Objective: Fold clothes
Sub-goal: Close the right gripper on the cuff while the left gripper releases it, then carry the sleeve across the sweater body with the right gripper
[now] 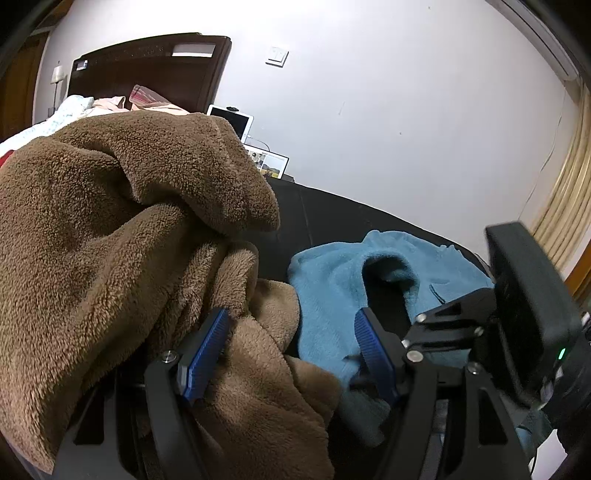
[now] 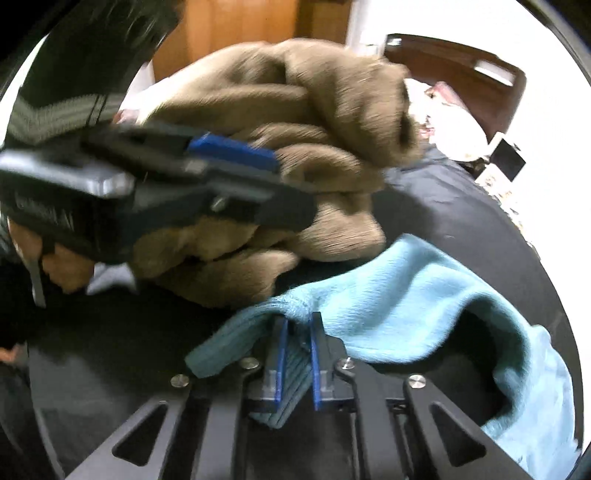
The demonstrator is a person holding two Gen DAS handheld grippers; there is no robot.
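Note:
A brown fleece garment (image 1: 110, 206) lies bunched in a heap on the black surface (image 1: 325, 214). My left gripper (image 1: 291, 343) is open, its blue pads (image 1: 207, 354) spread over a lower fold of the brown fleece. A light blue fleece garment (image 1: 332, 295) lies to the right of it. My right gripper (image 2: 297, 343) is shut on the ribbed hem of the blue garment (image 2: 424, 295), holding it above the surface. The left gripper also shows in the right wrist view (image 2: 236, 151), against the brown garment (image 2: 295, 122).
A bed with a dark wooden headboard (image 1: 147, 70) and bedding stands behind. A white tablet (image 1: 236, 120) and a printed sheet (image 1: 269, 162) stand by the white wall. Curtains (image 1: 565, 192) hang at the right. A wooden door (image 2: 236, 33) is behind the heap.

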